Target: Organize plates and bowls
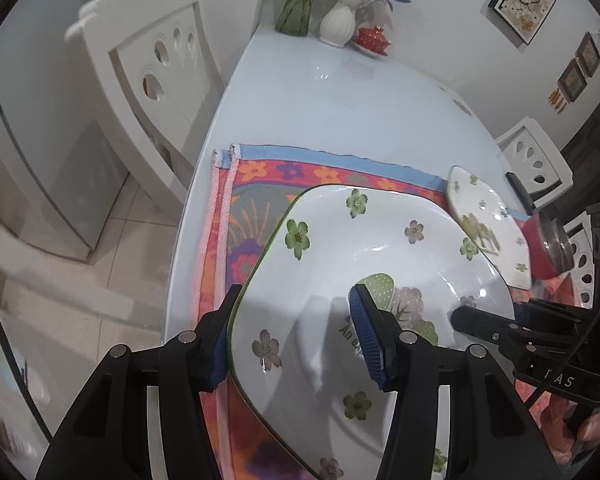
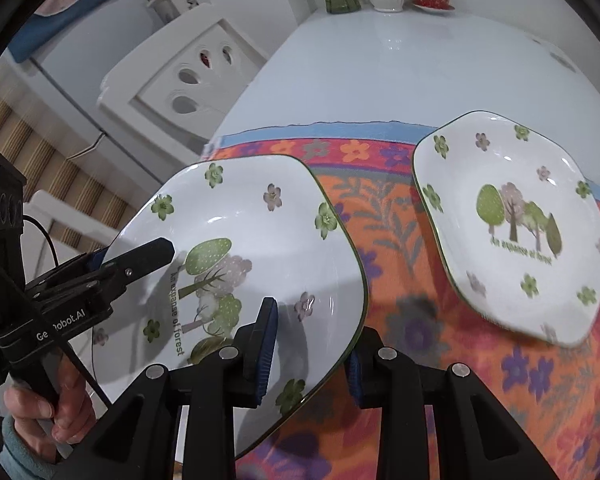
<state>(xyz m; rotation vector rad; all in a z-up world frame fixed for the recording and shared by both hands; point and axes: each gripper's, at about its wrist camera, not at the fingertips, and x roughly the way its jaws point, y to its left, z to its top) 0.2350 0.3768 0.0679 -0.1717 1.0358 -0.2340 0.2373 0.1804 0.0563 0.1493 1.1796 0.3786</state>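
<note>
Straddling opposite rims of the large plate (image 1: 340,280), both grippers have it between their fingers — the left gripper (image 1: 296,340) takes the plate's left edge, one blue pad under the rim and one over the white well; the right gripper (image 2: 308,352) does the same at the plate's right edge. Each set of jaws is wide, pads close to the china, but firm contact cannot be told from either view. The plate appears tilted above the floral cloth (image 2: 400,220), printed with green and mauve flowers and a clump of trees.

Just beyond, to the right, the small plate (image 2: 512,232) lies flat on the cloth — same pattern, well apart from the large one. In the left wrist view a red cup (image 1: 540,248) shows past it.

Farther on, the white table (image 1: 332,92) runs bare to the wall, where a green glass vase (image 1: 296,12), a white ribbed vase (image 1: 338,24) and a red lidded cup on its saucer (image 1: 374,38) stand together. A white chair (image 1: 152,76) sits at the table's left side.
</note>
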